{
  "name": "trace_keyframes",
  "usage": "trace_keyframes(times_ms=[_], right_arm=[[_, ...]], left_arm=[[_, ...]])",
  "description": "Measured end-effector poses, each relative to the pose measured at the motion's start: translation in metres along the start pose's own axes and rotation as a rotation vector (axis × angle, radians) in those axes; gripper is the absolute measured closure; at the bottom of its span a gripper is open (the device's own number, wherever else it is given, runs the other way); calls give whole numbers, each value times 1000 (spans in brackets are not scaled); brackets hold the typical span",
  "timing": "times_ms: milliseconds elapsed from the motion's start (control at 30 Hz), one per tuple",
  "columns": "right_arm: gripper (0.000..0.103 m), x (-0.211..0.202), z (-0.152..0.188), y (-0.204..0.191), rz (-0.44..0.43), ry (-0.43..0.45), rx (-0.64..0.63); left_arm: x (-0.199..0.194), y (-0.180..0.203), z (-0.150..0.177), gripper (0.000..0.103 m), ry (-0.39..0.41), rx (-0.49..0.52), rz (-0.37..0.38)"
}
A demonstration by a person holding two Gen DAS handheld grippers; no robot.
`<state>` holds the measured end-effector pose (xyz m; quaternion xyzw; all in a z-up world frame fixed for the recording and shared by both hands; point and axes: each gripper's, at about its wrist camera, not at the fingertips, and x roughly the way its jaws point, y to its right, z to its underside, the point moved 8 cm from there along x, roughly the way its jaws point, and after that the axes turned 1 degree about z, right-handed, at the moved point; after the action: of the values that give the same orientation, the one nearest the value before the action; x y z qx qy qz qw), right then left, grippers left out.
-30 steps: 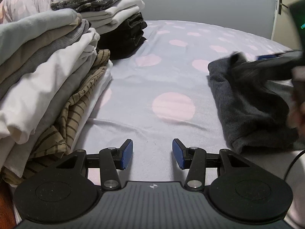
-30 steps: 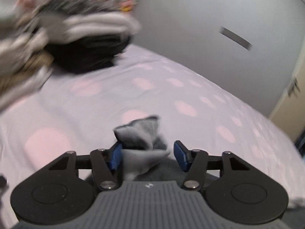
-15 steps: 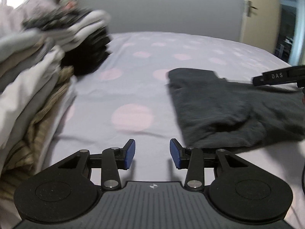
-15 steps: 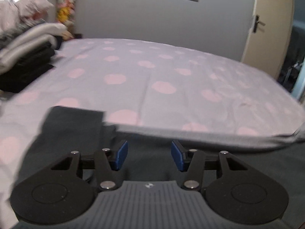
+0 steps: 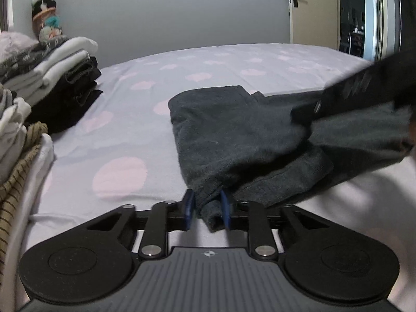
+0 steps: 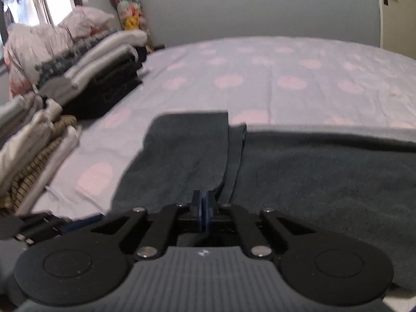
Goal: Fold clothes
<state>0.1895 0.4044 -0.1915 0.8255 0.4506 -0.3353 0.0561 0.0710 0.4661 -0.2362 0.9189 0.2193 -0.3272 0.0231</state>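
Left tongs (image 5: pixel 206 212): clamped on a bunched corner of the dark grey fleecy garment (image 5: pixel 234 140), at 6 o'clock in the left wrist view. Half a second ago these blue pads stood wide with nothing between them, so the grab is brand new.

Right tongs (image 6: pixel 202 208): pads pressed tight together low on the same garment (image 6: pixel 325 182). They were wide half a second ago. Whether a thin layer of cloth sits between them I cannot tell, since the pads look flush.

Garment: spread on the lilac bed sheet with pink spots (image 5: pixel 124 140), filling the 12 to 3 o'clock part of the left view, one flap already lapped over the rest with a straight edge towards 12 o'clock.

Right tool in the left view: a blurred dark bar (image 5: pixel 358 96) sweeps in from 2 o'clock and is on the move.

Stacks: folded piles of white, black and striped clothes (image 5: pixel 52 78) wait at 9 to 10 o'clock, well apart from the garment.

What changed: both tools went from open and hovering to closed at the near hem.

What it means: my read is that the next fold is being set up, the near edge to be carried towards 12 o'clock.

Watch for: the thick bunch slipping out of the left pads.
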Motion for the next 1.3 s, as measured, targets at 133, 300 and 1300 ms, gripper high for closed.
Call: trace_keyframes(times_ms=[133, 300, 1300], right_arm=[[100, -30, -8, 3, -63, 37, 117], [101, -25, 15, 9, -27, -47, 150], [84, 76, -11, 5, -68, -72, 244]], left_arm=[[-6, -3, -2, 90, 11, -8, 9], [-9, -1, 3, 90, -12, 50, -2], [-20, -30, -2, 85, -23, -143, 33]])
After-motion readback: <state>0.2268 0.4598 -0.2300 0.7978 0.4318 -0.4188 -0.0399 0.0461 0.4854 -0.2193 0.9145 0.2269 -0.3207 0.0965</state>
